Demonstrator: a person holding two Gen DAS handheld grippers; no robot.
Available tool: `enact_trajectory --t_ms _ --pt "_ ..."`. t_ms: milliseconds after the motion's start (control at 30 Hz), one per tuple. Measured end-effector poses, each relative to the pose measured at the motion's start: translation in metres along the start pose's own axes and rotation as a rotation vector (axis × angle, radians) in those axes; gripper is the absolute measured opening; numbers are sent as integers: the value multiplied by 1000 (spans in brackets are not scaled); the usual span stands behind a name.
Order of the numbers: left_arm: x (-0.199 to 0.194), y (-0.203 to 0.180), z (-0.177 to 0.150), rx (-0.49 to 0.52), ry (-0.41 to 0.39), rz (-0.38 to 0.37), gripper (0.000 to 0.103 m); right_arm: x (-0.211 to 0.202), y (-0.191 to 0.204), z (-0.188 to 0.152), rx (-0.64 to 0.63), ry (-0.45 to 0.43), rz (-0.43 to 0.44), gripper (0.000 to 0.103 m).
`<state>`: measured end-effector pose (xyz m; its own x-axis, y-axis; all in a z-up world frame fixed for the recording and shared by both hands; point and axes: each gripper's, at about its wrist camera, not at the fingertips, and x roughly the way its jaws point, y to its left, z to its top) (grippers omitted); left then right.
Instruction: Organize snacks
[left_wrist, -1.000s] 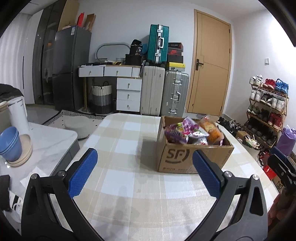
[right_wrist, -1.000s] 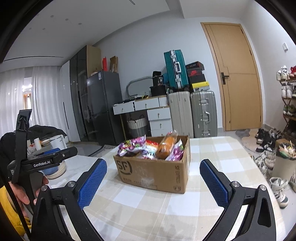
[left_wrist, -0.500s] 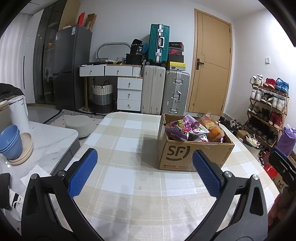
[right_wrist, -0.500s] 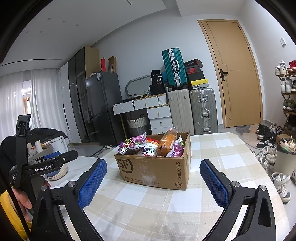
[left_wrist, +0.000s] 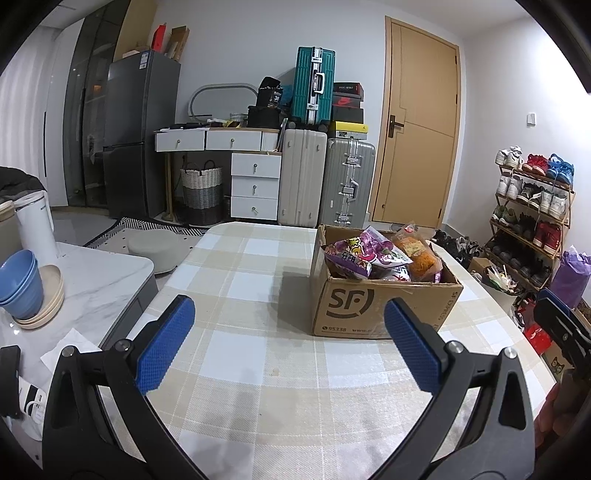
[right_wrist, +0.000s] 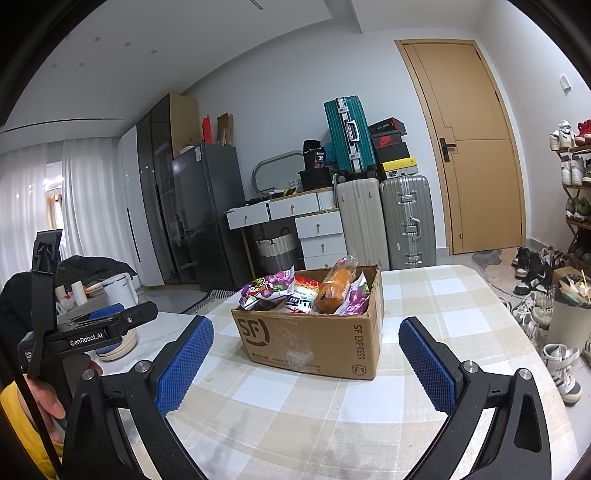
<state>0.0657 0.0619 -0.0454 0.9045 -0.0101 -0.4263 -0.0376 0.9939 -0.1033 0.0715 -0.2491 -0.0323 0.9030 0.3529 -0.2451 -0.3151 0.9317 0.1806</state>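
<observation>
Both tools stand spread with nothing between the pads: my left gripper (left_wrist: 288, 345) and my right gripper (right_wrist: 306, 363) hang above the checked table (left_wrist: 236, 280), short of the cardboard box (right_wrist: 314, 343). I see the box sitting on the table's far half, open-topped, packed with snacks: a purple bag (left_wrist: 354, 253) at its left side, an orange bag (right_wrist: 334, 290) leaning toward the right. Beyond the table I make out suitcases (left_wrist: 325, 184) against the wall, a white drawer unit (left_wrist: 255, 184), a wooden door (left_wrist: 417, 133), and a shoe rack (left_wrist: 528, 218) off to the right. Blue bowls (left_wrist: 18, 282) sit on a marble counter at left.
</observation>
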Motion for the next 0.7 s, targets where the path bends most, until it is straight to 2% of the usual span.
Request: enact_trajectory --t_ms 700 --pt "-3 4 -6 -16 39 -10 103 -2 5 2 6 5 4 102"
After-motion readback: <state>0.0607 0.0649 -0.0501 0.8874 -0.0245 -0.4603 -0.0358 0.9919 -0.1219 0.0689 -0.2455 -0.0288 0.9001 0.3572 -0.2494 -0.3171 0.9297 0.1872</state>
